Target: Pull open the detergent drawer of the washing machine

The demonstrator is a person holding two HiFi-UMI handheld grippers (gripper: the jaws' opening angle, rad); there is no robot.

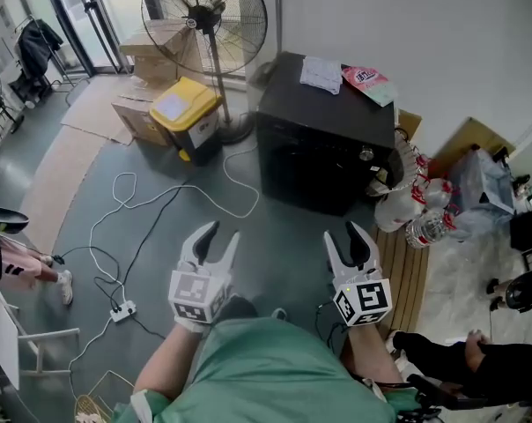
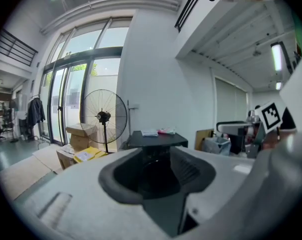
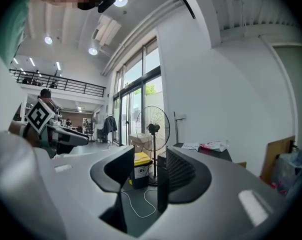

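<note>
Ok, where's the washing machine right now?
In the head view the washing machine stands upper centre against the white wall, with the standing fan on its left and plastic water bottles at its right.

No legible text, label on yellow bin (image 1: 192,122) too small, print on pink packet (image 1: 369,81) blurred
</note>
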